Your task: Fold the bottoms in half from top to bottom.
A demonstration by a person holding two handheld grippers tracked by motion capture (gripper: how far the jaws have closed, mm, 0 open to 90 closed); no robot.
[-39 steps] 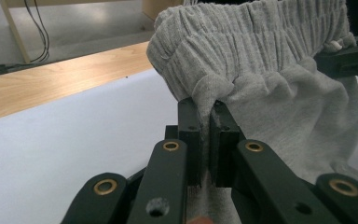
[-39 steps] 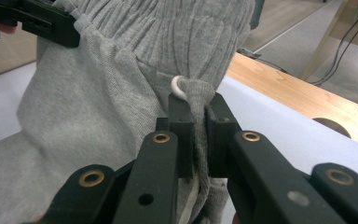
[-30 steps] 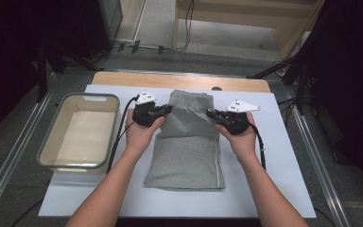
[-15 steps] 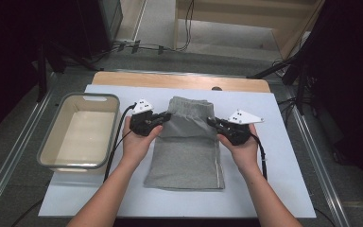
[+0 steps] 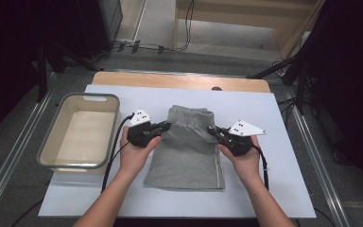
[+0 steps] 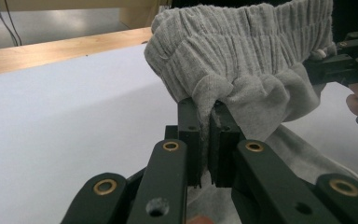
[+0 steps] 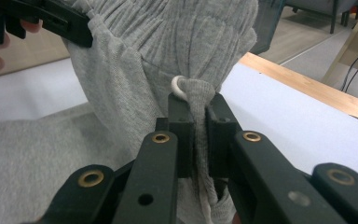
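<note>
Waistband end of the grey shorts (image 5: pixel 187 142) is hanging lifted between both tools, left tool (image 5: pixel 163 126) and right tool (image 5: pixel 211 130) each clamping a side. Long axis is running toward the person; hem is lying flat on the tabletop (image 5: pixel 274 118).

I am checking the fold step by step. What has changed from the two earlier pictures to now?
Both grippers, left gripper and right gripper, have carried the waistband end of the grey pants toward the person, folding it over the legs. Their jaws stay shut on the cloth. The tub has not moved.
</note>
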